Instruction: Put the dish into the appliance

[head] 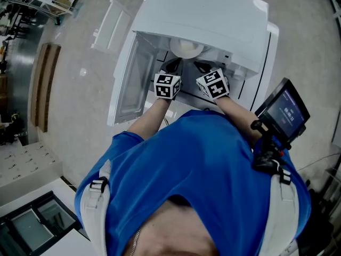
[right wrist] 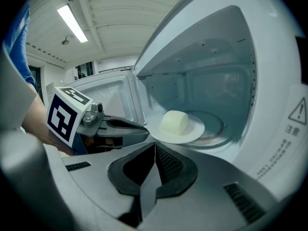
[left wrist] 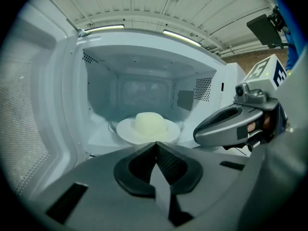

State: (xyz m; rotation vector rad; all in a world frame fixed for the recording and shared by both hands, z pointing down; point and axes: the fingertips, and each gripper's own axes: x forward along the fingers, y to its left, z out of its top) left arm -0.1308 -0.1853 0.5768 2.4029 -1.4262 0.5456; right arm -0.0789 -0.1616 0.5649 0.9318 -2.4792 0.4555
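Note:
A white plate (left wrist: 126, 130) with a pale bun (left wrist: 148, 123) on it sits inside the open white microwave (head: 213, 16), over the glass turntable (right wrist: 215, 127). In the right gripper view the plate (right wrist: 192, 129) lies toward the front of the cavity. My left gripper (left wrist: 155, 143) is shut, and its tips are right at the plate's near rim. I see nothing pinched between the jaws. My right gripper (right wrist: 154, 144) is shut and empty, just outside the opening to the right of the left gripper (right wrist: 142, 128). From the head view both grippers (head: 176, 67) (head: 202, 68) reach into the opening below the plate (head: 186, 48).
The microwave door (head: 130, 81) swings open to the left. A small screen on a mount (head: 282, 111) stands to the right of the microwave. The cavity's walls (left wrist: 101, 100) close in on both sides.

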